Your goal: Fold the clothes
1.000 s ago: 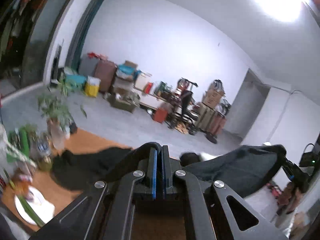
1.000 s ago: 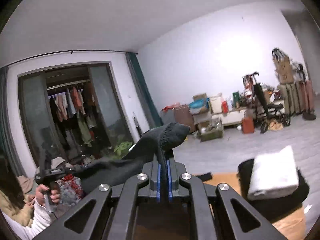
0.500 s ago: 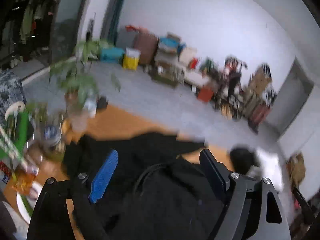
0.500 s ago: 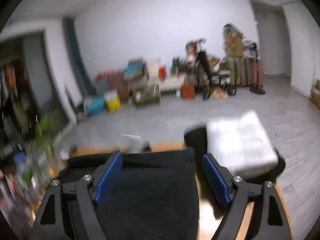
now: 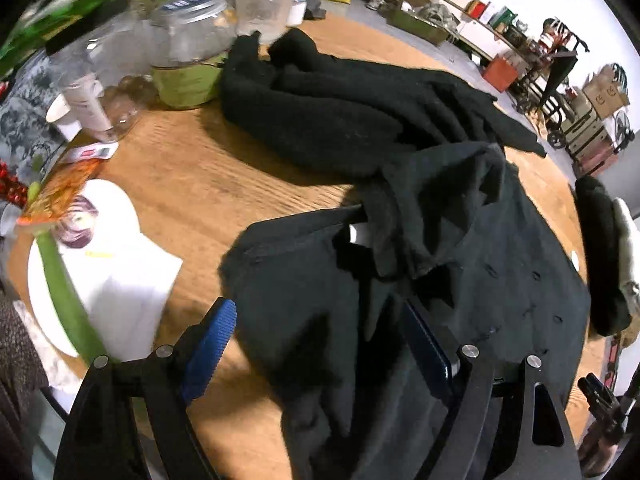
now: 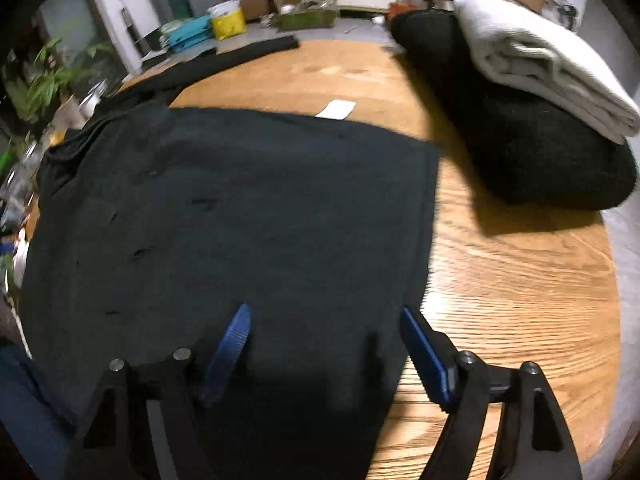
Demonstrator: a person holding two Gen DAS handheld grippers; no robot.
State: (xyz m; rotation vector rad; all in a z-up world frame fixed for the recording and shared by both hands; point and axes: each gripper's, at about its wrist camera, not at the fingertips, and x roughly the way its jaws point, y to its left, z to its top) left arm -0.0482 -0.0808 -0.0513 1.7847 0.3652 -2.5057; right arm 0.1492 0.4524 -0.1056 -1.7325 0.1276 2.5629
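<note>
No text, label or number is sharp enough to read anywhere

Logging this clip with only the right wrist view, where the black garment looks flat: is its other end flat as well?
Observer: No, in the left wrist view the collar end of the black garment is bunched and folded over.
Operator: Anything else beside it?
Observer: A second black knit garment lies crumpled beyond it, near a glass jar.
Operator: Left gripper holding cloth?
Observer: No, the left gripper is open over the cloth.
</note>
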